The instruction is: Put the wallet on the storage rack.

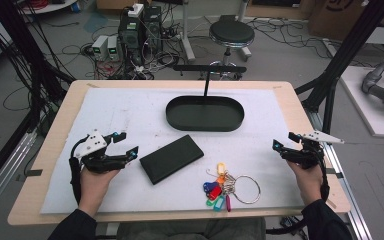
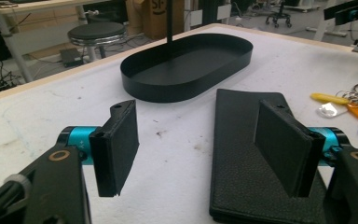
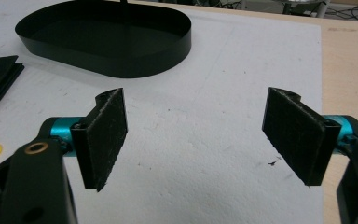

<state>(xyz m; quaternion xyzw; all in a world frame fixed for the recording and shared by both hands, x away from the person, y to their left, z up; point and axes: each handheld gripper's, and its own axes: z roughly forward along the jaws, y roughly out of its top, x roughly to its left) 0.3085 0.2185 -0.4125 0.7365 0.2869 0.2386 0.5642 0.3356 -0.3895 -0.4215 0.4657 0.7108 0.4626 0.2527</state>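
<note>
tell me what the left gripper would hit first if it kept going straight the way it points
Probably the black wallet: it lies just ahead of the left gripper, under its open jaws on one side. Past that stands the black oval tray.

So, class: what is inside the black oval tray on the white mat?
The black oval tray holds nothing loose; its dark floor looks bare, with a thin post rising by its far side. The floor just behind the near wall is hidden.

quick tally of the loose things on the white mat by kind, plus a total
black oval tray: 1
black wallet: 1
key bunch with coloured tags on a ring: 1
total: 3
</note>
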